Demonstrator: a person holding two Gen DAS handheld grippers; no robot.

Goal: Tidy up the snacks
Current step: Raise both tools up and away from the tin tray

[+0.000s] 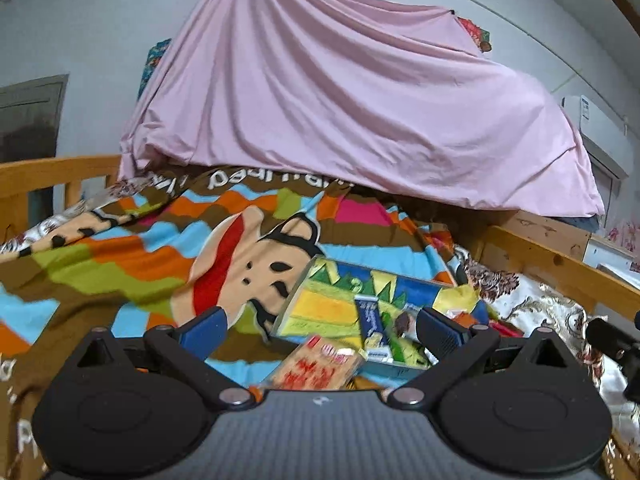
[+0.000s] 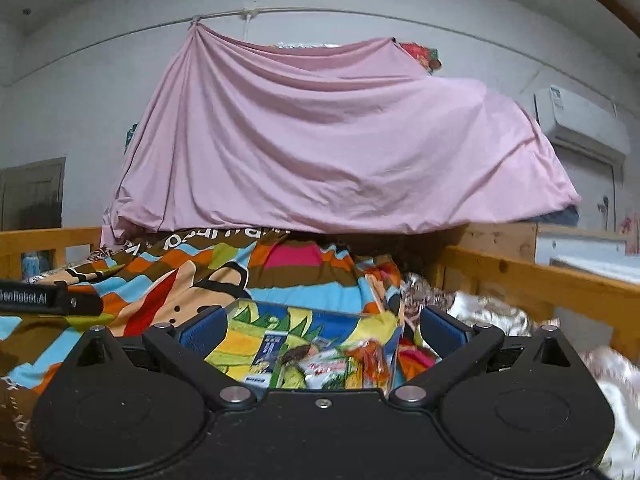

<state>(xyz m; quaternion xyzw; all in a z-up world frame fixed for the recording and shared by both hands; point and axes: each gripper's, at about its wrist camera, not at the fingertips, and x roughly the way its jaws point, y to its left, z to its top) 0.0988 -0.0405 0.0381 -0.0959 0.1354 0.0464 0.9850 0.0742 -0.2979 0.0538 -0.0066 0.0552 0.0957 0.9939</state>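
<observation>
A clear plastic box (image 1: 404,278) sits on the bright cartoon blanket (image 1: 120,256) and holds several snack packs, among them a blue packet (image 1: 372,326). A red-and-tan snack packet (image 1: 316,370), blurred, is just in front of the box, low between the spread fingers of my left gripper (image 1: 320,330), which is open and not touching it. In the right wrist view the same box (image 2: 304,307) shows the blue packet (image 2: 272,350), a white-green packet (image 2: 324,368) and an orange one (image 2: 372,356). My right gripper (image 2: 322,330) is open and holds nothing.
A pink sheet (image 1: 340,100) hangs over the far end of the bed. Wooden rails (image 1: 560,260) run along both sides. A floral satin cover (image 1: 540,308) lies to the right of the box. The left gripper's body (image 2: 48,298) shows at the left edge.
</observation>
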